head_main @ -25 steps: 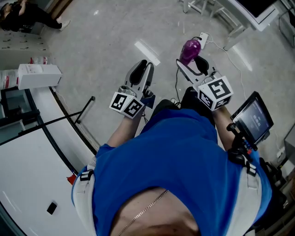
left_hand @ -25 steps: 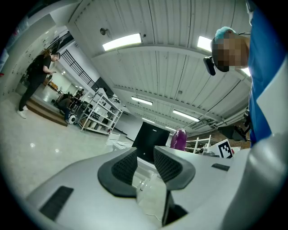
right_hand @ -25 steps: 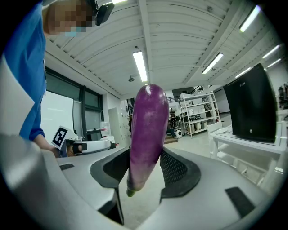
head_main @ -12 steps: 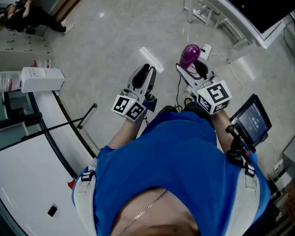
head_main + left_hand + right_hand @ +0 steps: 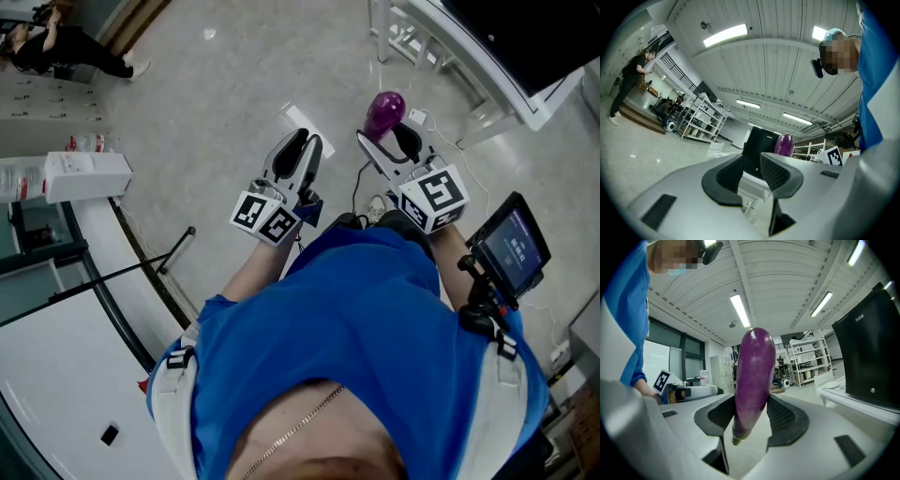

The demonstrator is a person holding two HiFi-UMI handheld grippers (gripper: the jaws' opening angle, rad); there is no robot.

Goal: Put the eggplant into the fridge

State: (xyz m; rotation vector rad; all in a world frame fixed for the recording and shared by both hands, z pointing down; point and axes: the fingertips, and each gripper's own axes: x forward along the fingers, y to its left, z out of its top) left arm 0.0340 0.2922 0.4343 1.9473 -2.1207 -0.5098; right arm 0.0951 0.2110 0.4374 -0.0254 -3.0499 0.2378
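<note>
Jaws of the right gripper [image 5: 751, 418] pinch the one eggplant [image 5: 754, 371]; left gripper [image 5: 751, 171] jaws half-open, empty.

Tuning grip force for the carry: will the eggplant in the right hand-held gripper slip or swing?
The eggplant looks glossy and smooth, so it may slip. The right hand-held gripper pinches it only near its narrow stem end, with the bulk sticking out past the pads, so it could pivot. No sag shows, so it is probably stiff.

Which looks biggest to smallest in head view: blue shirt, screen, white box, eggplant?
1. blue shirt, closest to camera.
2. screen and white box, about alike, unranked.
3. eggplant, smallest.
</note>
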